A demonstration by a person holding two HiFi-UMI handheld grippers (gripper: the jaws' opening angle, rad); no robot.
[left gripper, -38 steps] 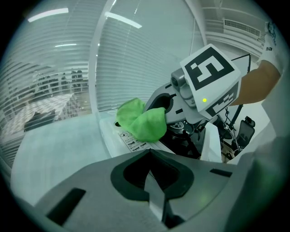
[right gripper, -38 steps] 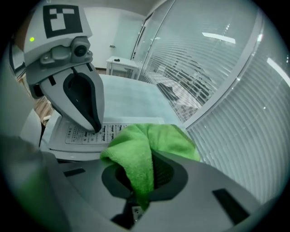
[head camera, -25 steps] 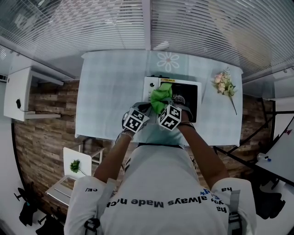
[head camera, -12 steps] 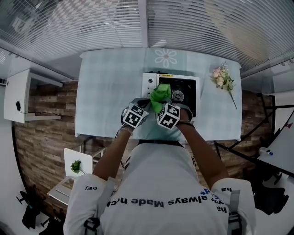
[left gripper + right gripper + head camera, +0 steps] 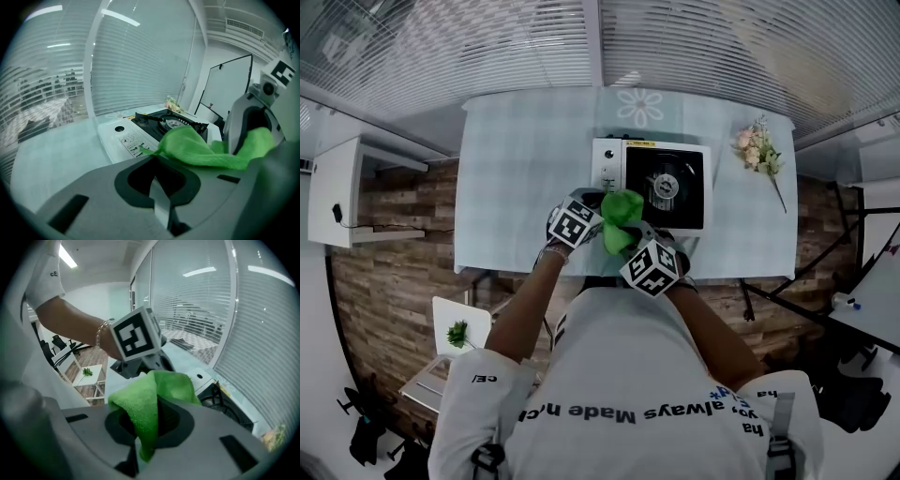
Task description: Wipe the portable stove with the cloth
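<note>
The portable stove (image 5: 652,178) is white with a black burner top and stands at the middle of the table; it also shows in the left gripper view (image 5: 140,133). A green cloth (image 5: 622,216) hangs just in front of the stove's near left corner, between both grippers. My right gripper (image 5: 630,246) is shut on one bunched end of the cloth (image 5: 140,404). My left gripper (image 5: 600,217) is shut, with a thin corner of the cloth (image 5: 197,145) caught at its jaw tips. The cloth spans from one gripper to the other.
A pale checked cloth covers the table (image 5: 516,178). A small bunch of flowers (image 5: 759,159) lies at the table's right end. A white chair with a small plant (image 5: 455,333) stands on the floor, left of the person.
My right gripper has drawn back from over the stove toward the person, and the green cloth came with it off the stove top. The left gripper has barely moved.
</note>
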